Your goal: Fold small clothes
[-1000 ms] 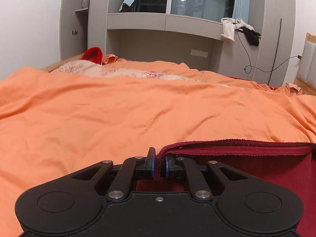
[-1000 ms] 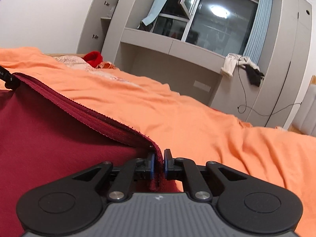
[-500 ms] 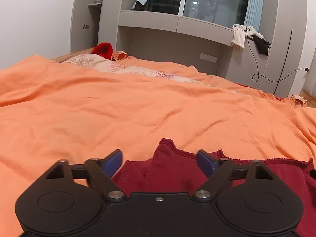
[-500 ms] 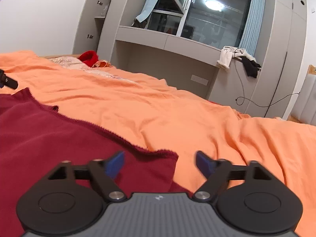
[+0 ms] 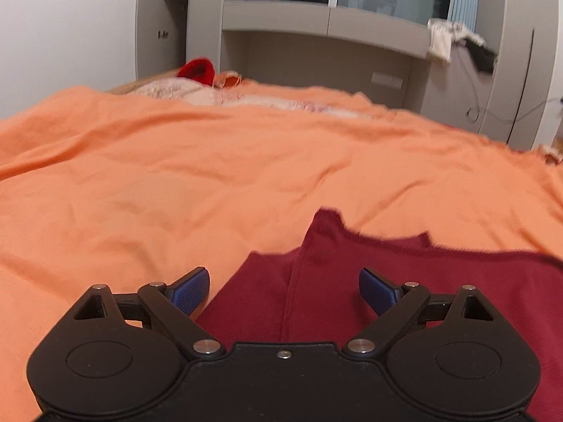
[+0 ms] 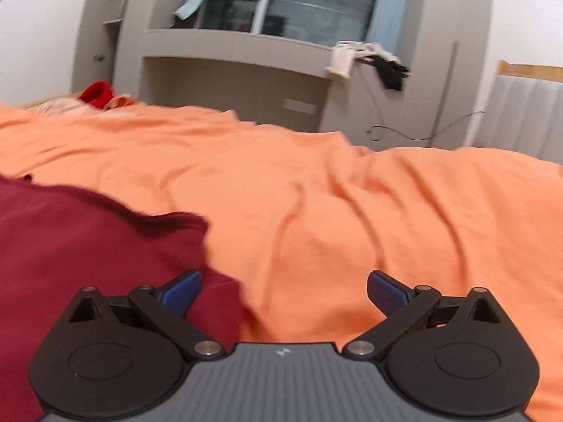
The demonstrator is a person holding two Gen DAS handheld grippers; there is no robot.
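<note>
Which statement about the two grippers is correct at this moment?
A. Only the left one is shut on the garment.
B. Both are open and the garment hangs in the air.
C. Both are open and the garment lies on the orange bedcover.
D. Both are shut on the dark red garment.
C: the left gripper and the right gripper both show their blue pads wide apart, and the dark red garment lies flat on the orange bedcover.

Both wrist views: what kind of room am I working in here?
Most likely a bedroom. The dark red garment lies on a bed under an orange cover, built-in grey cabinets frame a curtained window, and clothes hang off the ledge.
</note>
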